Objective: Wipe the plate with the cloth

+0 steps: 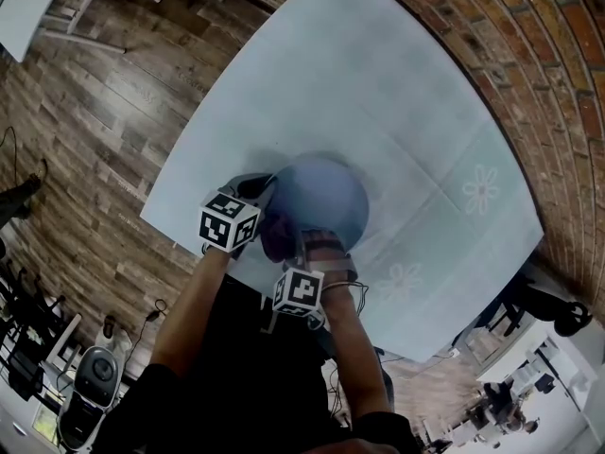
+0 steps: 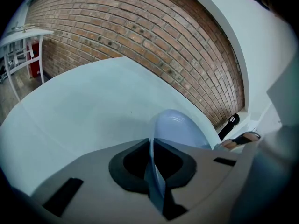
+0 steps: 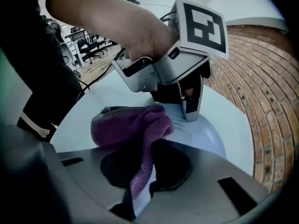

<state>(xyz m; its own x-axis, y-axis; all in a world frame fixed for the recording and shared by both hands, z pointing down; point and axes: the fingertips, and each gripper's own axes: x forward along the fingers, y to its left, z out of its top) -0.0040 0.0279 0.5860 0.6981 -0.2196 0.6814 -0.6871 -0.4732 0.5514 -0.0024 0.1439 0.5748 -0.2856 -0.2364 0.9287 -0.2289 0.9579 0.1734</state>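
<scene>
Closest up is the R gripper (image 3: 142,171). Its 2 fingers are pressed tight on a purple cloth (image 3: 133,125). Cloth bunches up past the fingers, & its fluffy end sits on the near part of the plate (image 3: 205,136). Plate is pale blue & round. It's on the light blue table (image 1: 397,93), near the edge by the person. L gripper (image 2: 152,146) has its fingers squeezed on the plate's rim, so the thin rim goes right btwn them. Can't tell if that side of the plate is lifted a bit. From above, L gripper comes in at the plate's left side & R gripper at its bottom side, both pointing down. Wood floor (image 1: 85,159) is left of the table. Brick wall (image 2: 140,36) is behind it.
</scene>
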